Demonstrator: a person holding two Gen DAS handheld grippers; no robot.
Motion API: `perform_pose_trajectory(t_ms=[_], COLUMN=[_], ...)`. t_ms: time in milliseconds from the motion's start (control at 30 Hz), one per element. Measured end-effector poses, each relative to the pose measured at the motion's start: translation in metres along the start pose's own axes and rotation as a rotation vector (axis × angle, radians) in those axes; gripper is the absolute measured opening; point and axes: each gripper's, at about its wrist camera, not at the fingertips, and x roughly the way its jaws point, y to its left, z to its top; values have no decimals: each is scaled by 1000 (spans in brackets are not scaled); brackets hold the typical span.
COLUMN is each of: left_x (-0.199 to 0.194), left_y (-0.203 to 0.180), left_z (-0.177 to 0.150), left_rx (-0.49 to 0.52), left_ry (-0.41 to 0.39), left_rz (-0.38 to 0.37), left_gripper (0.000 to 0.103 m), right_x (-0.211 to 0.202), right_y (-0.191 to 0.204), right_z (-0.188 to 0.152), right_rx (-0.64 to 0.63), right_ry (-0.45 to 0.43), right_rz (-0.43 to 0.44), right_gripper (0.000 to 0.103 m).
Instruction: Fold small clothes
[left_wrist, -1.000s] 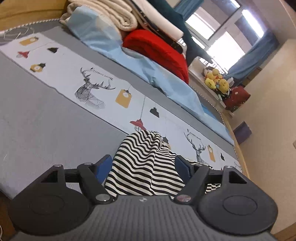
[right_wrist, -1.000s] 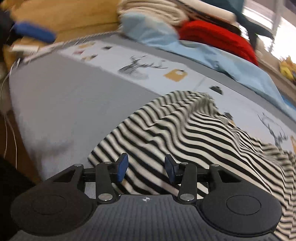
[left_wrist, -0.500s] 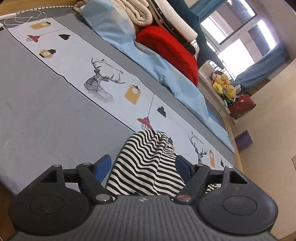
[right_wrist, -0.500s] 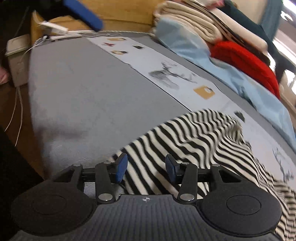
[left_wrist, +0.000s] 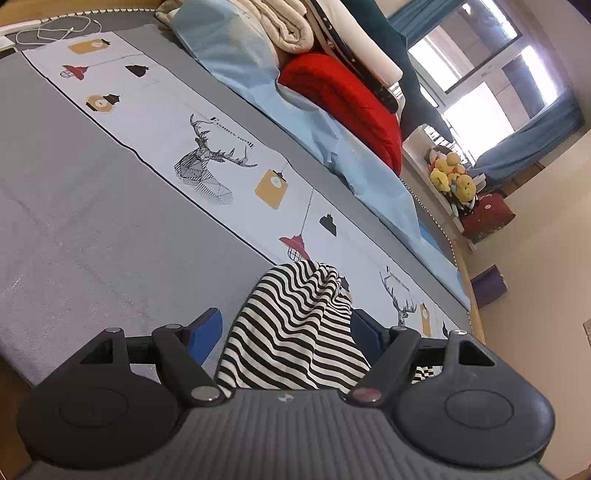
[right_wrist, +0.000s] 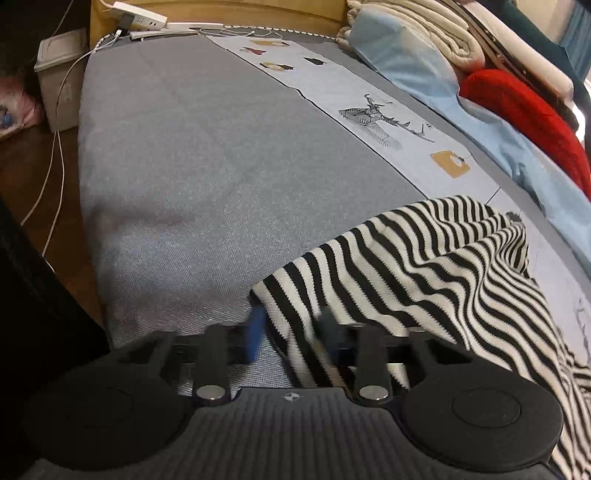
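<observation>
Now your left gripper gapes wide around striped garment | your right gripper blurred, grip unclear | only right view shows power strip | stripes rumpled

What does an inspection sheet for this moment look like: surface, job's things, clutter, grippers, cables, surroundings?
Surface: grey bed cover with a pale printed strip of deer and lamps.
Job's things: one black-and-white striped garment, rumpled, not yet folded flat.
Clutter: folded blankets, red cushion and light blue sheet along the bed's far side.
Grippers: left gripper, jaws wide apart with striped cloth between them, not clamped; right gripper blurred at the garment's near corner, grip cannot be told.
Cables: white cords hanging off the bed's head end from a power strip.
Surroundings: window with blue curtains, plush toys, white bin.
</observation>
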Motion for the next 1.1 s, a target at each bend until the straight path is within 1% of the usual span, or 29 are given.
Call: perform_pose_trajectory(t_ms=[33, 67, 167, 267, 400, 500, 567, 633, 700, 767, 800, 833, 900, 967, 1033, 1100], left_x=[0, 1, 2, 8, 24, 40, 55, 72, 89, 106, 113, 120, 136, 152, 166, 178], left_y=[0, -1, 0, 3, 3, 4, 5, 7, 7, 6, 4, 0, -10, -19, -21, -21], left_z=[0, 0, 2, 4, 4, 4, 3, 1, -3, -7, -8, -8, -5, -4, -3, 0], left_rx=[3, 7, 6, -21, -78, -144, -202, -268, -330, -388, -393, -379, -301, -239, -223, -229], left_ry=[1, 2, 6, 19, 66, 120, 168, 219, 260, 281, 286, 291, 305, 336, 362, 371], left_rz=[2, 5, 11, 3, -18, -85, -130, -189, -243, -279, -273, -250, -184, -153, -167, -176], left_gripper=[81, 81, 81, 82, 85, 89, 98, 102, 102, 102, 102, 102, 102, 102, 102, 102], right_x=[-1, -2, -15, -40, -76, -97, -108, -117, -125, -130, -134, -136, -141, -144, -147, -150], right_y=[-2, -5, -23, -45, -78, -97, -108, -120, -127, -134, -136, -139, -144, -148, -149, -150], right_z=[0, 0, 4, 4, -4, -15, -22, -28, -34, -38, -41, -42, -45, -47, -48, -50], right_rx=[5, 25, 143, 281, 455, 536, 573, 598, 616, 620, 619, 621, 629, 627, 616, 605], right_ry=[-2, -6, -51, -131, -238, -292, -319, -344, -362, -371, -376, -381, -387, -390, -394, -394], right_rz=[0, 2, 26, 39, 65, 81, 88, 93, 97, 98, 99, 101, 109, 115, 120, 124], right_gripper=[13, 10, 8, 7, 7, 7, 7, 7, 7, 7, 7, 7, 7, 7, 7, 7])
